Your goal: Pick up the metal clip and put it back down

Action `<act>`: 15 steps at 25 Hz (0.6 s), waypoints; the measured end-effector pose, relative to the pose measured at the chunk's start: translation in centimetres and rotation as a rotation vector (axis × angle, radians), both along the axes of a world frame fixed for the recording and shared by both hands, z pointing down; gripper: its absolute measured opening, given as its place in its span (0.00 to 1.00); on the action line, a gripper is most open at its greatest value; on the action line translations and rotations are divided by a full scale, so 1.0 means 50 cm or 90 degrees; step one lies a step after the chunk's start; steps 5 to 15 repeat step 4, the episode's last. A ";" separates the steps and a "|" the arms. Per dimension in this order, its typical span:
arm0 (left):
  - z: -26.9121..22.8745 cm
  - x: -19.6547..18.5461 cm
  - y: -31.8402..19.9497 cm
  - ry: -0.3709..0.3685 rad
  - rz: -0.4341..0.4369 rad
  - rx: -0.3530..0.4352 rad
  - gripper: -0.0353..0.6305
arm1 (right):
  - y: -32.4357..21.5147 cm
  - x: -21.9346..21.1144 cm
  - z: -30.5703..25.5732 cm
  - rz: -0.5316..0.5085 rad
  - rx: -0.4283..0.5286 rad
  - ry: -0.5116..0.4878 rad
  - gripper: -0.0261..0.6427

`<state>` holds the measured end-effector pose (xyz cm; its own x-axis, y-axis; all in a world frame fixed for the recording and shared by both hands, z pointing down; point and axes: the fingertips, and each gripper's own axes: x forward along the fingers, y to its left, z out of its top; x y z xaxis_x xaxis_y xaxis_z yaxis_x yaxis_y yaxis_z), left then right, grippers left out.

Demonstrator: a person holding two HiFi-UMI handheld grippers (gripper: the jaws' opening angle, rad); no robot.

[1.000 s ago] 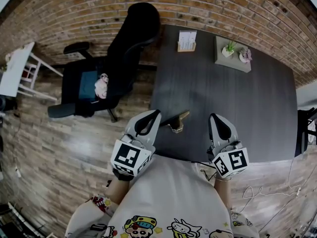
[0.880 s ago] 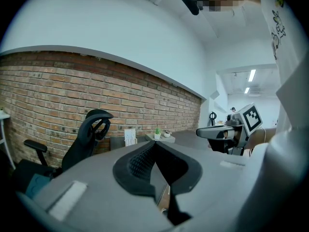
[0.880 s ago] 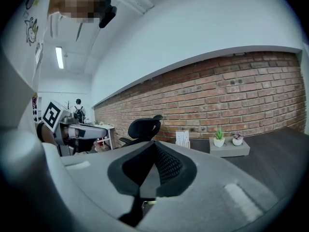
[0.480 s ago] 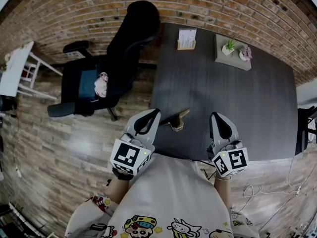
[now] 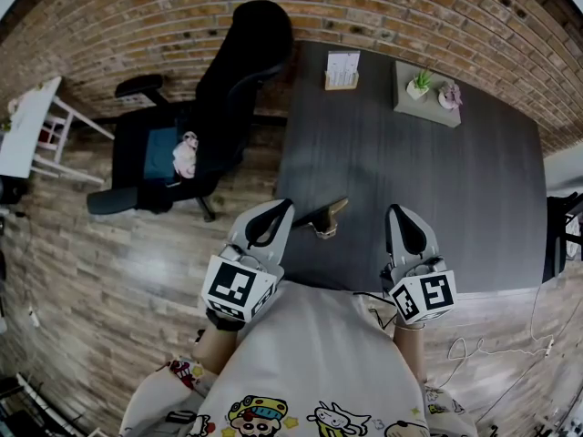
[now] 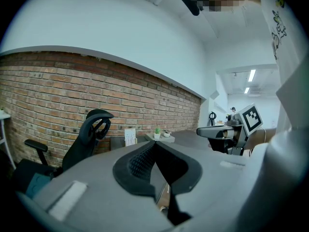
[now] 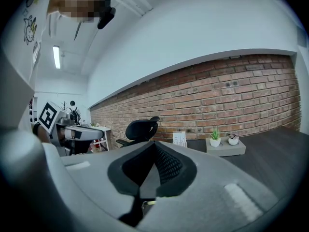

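The metal clip [image 5: 326, 219], brass-coloured and partly in shadow, lies on the dark table [image 5: 428, 198] near its front edge. My left gripper [image 5: 285, 206] hovers just left of the clip, over the table's left front corner, jaws shut and holding nothing. My right gripper [image 5: 398, 212] is further right above the front edge, also shut and holding nothing. In the left gripper view the shut jaws [image 6: 154, 144] point level across the table, with the right gripper [image 6: 227, 132] visible beyond. The right gripper view shows its shut jaws [image 7: 154, 146] and the left gripper [image 7: 77, 132] off to the side.
A black office chair [image 5: 209, 107] stands left of the table against the brick wall. At the table's far side are a small card stand [image 5: 343, 73] and a grey tray [image 5: 428, 107] with two potted plants. A white table [image 5: 27, 126] is far left; cables lie on the floor at right.
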<state>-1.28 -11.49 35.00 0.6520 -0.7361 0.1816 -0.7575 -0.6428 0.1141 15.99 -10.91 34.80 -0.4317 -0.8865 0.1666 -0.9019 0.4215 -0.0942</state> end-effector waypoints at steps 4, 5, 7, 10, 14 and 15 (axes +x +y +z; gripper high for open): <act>-0.002 -0.001 0.005 0.000 0.000 -0.001 0.05 | 0.005 0.000 0.001 0.003 -0.001 -0.002 0.04; -0.002 -0.001 0.005 0.000 0.000 -0.001 0.05 | 0.005 0.000 0.001 0.003 -0.001 -0.002 0.04; -0.002 -0.001 0.005 0.000 0.000 -0.001 0.05 | 0.005 0.000 0.001 0.003 -0.001 -0.002 0.04; -0.002 -0.001 0.005 0.000 0.000 -0.001 0.05 | 0.005 0.000 0.001 0.003 -0.001 -0.002 0.04; -0.002 -0.001 0.005 0.000 0.000 -0.001 0.05 | 0.005 0.000 0.001 0.003 -0.001 -0.002 0.04; -0.002 -0.001 0.005 0.000 0.000 -0.001 0.05 | 0.005 0.000 0.001 0.003 -0.001 -0.002 0.04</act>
